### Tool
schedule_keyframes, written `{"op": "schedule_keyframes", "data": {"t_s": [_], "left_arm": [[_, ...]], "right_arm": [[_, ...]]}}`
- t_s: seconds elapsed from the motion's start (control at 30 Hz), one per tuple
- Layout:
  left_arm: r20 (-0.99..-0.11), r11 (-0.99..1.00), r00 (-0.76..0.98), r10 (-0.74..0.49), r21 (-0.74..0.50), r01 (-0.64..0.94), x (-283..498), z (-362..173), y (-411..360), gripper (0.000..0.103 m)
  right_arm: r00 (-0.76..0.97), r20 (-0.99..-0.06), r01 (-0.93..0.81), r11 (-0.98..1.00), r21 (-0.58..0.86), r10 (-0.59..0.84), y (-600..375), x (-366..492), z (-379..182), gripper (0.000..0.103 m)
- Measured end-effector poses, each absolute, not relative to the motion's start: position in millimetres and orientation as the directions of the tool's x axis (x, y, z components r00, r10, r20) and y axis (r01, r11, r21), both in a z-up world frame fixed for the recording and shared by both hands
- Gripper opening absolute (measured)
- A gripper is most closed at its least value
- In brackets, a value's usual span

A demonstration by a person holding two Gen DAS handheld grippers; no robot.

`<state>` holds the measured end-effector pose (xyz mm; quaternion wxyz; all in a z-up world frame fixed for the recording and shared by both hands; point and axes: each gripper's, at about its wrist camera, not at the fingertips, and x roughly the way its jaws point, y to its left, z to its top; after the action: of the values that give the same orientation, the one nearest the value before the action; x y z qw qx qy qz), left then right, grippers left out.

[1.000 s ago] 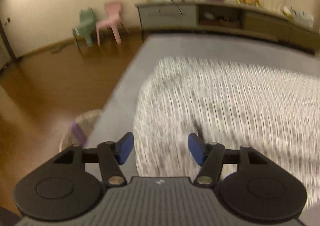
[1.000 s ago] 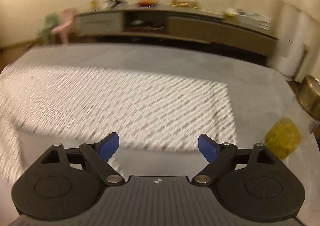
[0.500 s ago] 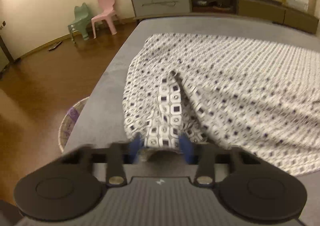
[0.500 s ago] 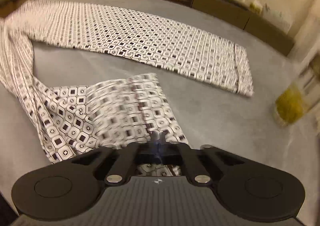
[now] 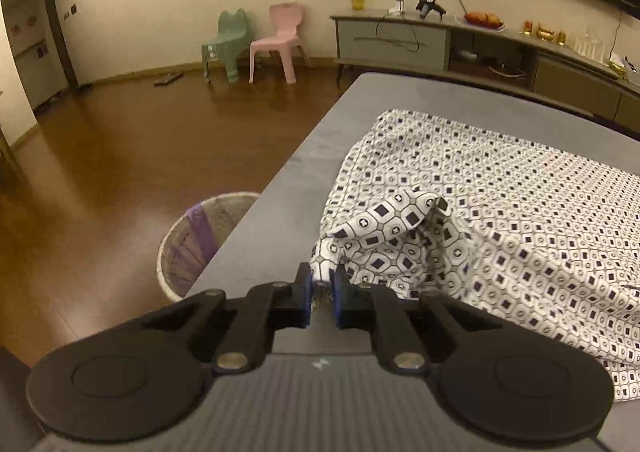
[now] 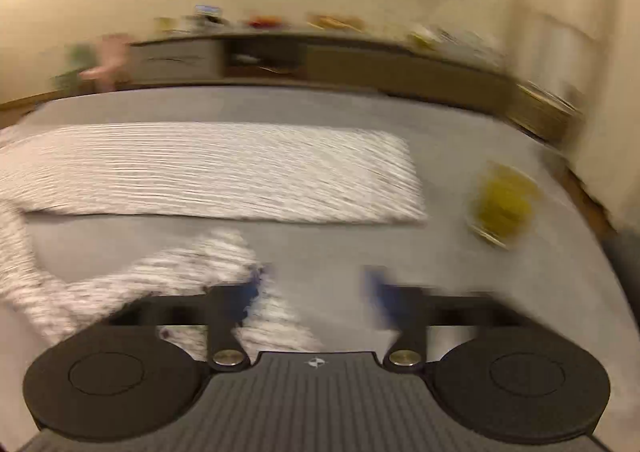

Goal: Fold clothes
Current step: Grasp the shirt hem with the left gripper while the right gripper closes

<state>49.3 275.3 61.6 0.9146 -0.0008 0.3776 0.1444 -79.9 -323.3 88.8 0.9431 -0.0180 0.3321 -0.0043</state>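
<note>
A white garment with a dark square print [image 5: 500,212] lies spread on the grey table [image 5: 280,212]. My left gripper [image 5: 321,284] is shut on a bunched corner of it near the table's left edge and lifts that corner a little. In the blurred right wrist view the garment [image 6: 208,172] lies flat farther back, with a loose part [image 6: 180,276] trailing down to the near left. My right gripper [image 6: 316,288] is open above the table, its left fingertip beside the loose part.
A woven basket [image 5: 196,240] stands on the wooden floor beside the table's left edge. A yellow object [image 6: 502,206] sits on the table at the right. A long sideboard [image 5: 460,40] and two small chairs [image 5: 256,44] stand by the far wall.
The left gripper, open a second ago, closed on the garment corner and stays shut on it. The right gripper closed near the garment half a second ago and has now opened and swung away.
</note>
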Motion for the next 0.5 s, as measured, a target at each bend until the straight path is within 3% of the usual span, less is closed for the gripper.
{"op": "schedule_keyframes", "data": {"t_s": [0.13, 0.17, 0.2, 0.23, 0.27, 0.3, 0.37, 0.5], "left_arm": [[-0.673, 0.955, 0.704, 0.230, 0.017, -0.295, 38, 69, 286, 0.009], [-0.667, 0.951, 0.711, 0.222, -0.012, -0.308, 34, 71, 290, 0.009], [-0.663, 0.946, 0.716, 0.219, -0.036, -0.322, 30, 72, 295, 0.009], [-0.661, 0.939, 0.717, 0.221, -0.053, -0.339, 28, 74, 301, 0.009], [-0.657, 0.932, 0.719, 0.226, -0.069, -0.356, 27, 75, 306, 0.009], [-0.649, 0.922, 0.724, 0.235, -0.087, -0.377, 25, 76, 311, 0.009], [-0.631, 0.903, 0.733, 0.254, -0.117, -0.413, 21, 81, 319, 0.009], [-0.627, 0.894, 0.728, 0.276, -0.110, -0.433, 20, 86, 320, 0.009]], "right_arm": [[0.736, -0.675, -0.124, 0.990, -0.072, 0.043, -290, -58, 70, 0.096], [0.709, -0.703, -0.146, 0.987, -0.068, 0.057, -286, -53, 63, 0.087], [0.698, -0.713, -0.155, 0.986, -0.053, 0.071, -286, -50, 59, 0.070], [0.686, -0.723, -0.163, 0.986, -0.037, 0.086, -286, -47, 55, 0.059], [0.677, -0.729, -0.159, 0.987, -0.016, 0.097, -287, -44, 58, 0.020], [0.681, -0.730, -0.139, 0.989, -0.057, 0.054, -285, -43, 61, 0.000], [0.740, -0.672, -0.063, 0.990, -0.125, -0.038, -294, -44, 72, 0.000], [0.824, -0.503, 0.256, 0.964, -0.076, -0.259, -350, -71, 112, 0.000]]}}
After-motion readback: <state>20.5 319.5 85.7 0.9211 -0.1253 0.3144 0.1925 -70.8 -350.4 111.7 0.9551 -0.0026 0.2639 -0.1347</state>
